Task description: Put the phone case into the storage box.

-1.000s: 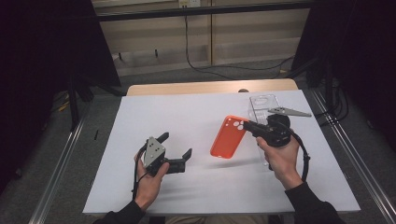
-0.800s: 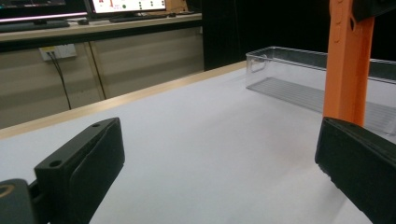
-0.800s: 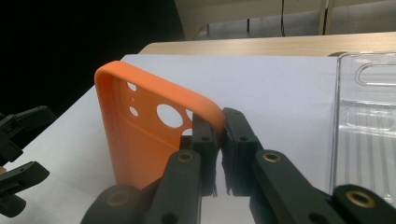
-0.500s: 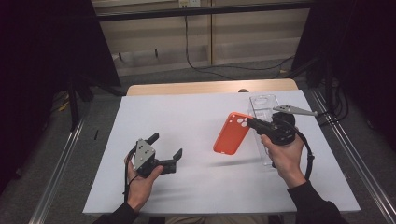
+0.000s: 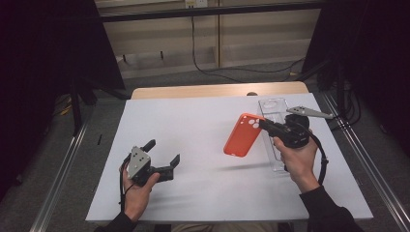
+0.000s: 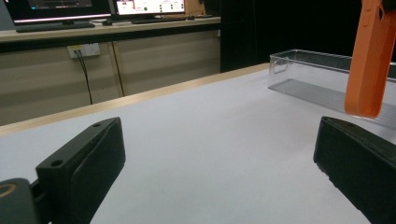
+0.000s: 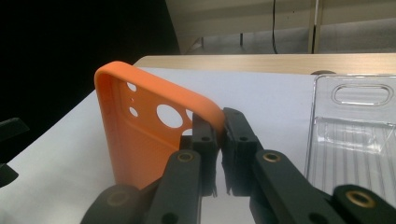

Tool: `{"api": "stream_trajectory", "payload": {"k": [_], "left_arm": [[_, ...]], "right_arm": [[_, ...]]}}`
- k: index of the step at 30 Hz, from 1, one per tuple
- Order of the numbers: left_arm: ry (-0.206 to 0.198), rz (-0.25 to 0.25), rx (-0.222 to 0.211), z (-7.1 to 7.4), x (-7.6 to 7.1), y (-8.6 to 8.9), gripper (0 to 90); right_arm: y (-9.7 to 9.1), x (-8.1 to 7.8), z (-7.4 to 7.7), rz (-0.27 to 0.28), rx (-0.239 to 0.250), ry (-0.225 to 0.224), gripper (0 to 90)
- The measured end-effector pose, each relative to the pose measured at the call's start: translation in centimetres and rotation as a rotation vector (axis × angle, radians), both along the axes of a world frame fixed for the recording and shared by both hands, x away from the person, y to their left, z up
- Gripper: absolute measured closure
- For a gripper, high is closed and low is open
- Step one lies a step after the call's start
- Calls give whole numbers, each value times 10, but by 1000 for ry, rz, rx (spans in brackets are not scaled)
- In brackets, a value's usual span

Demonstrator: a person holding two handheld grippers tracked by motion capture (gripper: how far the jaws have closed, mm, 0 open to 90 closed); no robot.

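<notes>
On the left, we hold our left claw (image 5: 162, 153) low over the white table (image 5: 193, 140), near the front edge. Its two black jaws stand wide apart and nothing is between them. In the left gripper view, bare white table lies between the jaws.

In the middle, the table is bare and white.

Next comes the orange phone case (image 5: 243, 135). It is up in the air, lifted off the table, and it hangs tilted with its camera holes at the top. A soft shadow lies on the table under it. In the left gripper view, the orange phone case (image 6: 371, 60) hangs at the upper right, in front of the clear tray (image 6: 308, 74).

Our right claw (image 5: 265, 124) pinches the phone case by its top edge, close to the camera holes. In the right gripper view, the right claw (image 7: 220, 135) is squeezed tight on the thin orange rim, and the orange phone case (image 7: 140, 135) stands up on the left of the jaws with its hollow inside facing us.

On the right, the clear tray (image 5: 273, 107) sits flat on the table, just beside and partly under our right hand. In the right gripper view, the clear tray (image 7: 359, 126) has a handle slot at its far end.
</notes>
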State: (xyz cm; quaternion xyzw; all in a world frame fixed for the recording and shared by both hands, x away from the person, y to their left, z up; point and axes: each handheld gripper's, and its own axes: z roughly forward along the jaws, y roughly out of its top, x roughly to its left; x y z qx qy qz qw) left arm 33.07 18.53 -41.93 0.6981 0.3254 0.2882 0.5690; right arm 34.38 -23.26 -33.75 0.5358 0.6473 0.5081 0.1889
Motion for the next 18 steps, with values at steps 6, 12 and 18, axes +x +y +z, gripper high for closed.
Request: {"api": "stream_trajectory", "payload": {"k": [6, 12, 18], "left_arm": [[-10, 13, -9, 1, -2, 9, 21], [-11, 37, -22, 0, -5, 19, 22], [-6, 64, -23, 0, -8, 30, 23]], "right_arm": [[-4, 1, 4, -9, -3, -19, 838], [-9, 2, 7, -17, 1, -39, 837], [-12, 5, 8, -26, -2, -48, 837]]}}
